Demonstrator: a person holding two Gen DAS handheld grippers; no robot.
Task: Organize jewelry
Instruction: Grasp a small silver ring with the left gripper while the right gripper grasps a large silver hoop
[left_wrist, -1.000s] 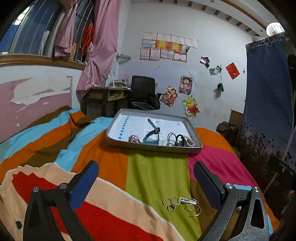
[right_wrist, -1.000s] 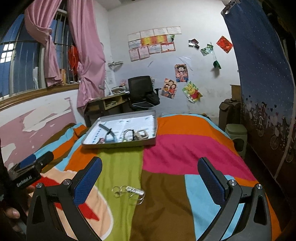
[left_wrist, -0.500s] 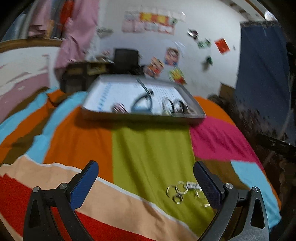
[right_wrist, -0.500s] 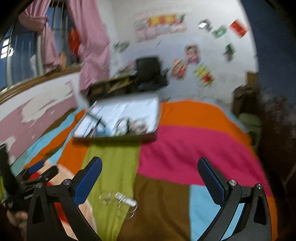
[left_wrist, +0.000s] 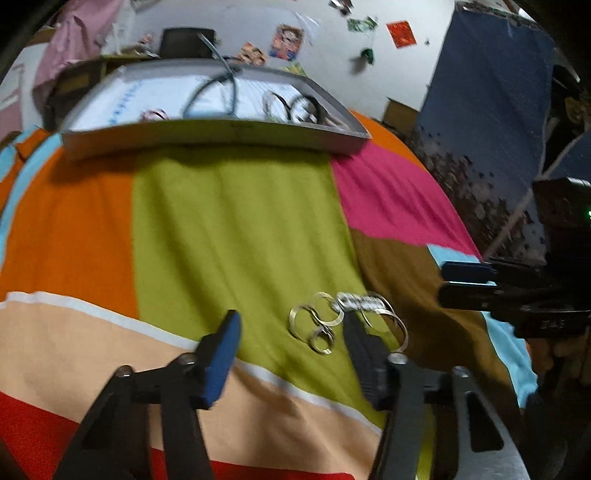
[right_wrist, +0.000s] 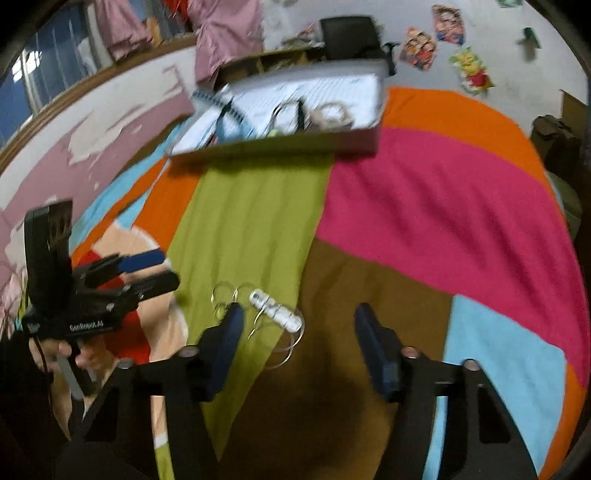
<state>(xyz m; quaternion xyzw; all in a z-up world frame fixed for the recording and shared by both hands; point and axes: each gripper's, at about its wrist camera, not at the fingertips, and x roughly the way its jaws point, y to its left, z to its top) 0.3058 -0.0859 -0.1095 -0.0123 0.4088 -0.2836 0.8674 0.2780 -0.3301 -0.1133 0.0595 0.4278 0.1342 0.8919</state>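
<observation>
A cluster of silver rings and bangles (left_wrist: 347, 319) lies on the green and brown patches of the bedspread; it also shows in the right wrist view (right_wrist: 266, 314). My left gripper (left_wrist: 291, 325) is open, low over the bed, with the smaller rings between its fingers. My right gripper (right_wrist: 297, 321) is open, with the bangles between its fingers. A grey tray (left_wrist: 218, 134) with several bracelets and bands in it rests farther up the bed; it also shows in the right wrist view (right_wrist: 332, 138).
The bed is covered by a multicoloured patchwork spread (left_wrist: 229, 221). The other gripper and hand show at the right edge (left_wrist: 524, 295) and at the left in the right wrist view (right_wrist: 92, 295). A desk and chair (right_wrist: 351, 37) stand by the far wall.
Both grippers have dropped and tilted toward the bed and closed in on the silver rings. Their fingers have narrowed but stay open.
</observation>
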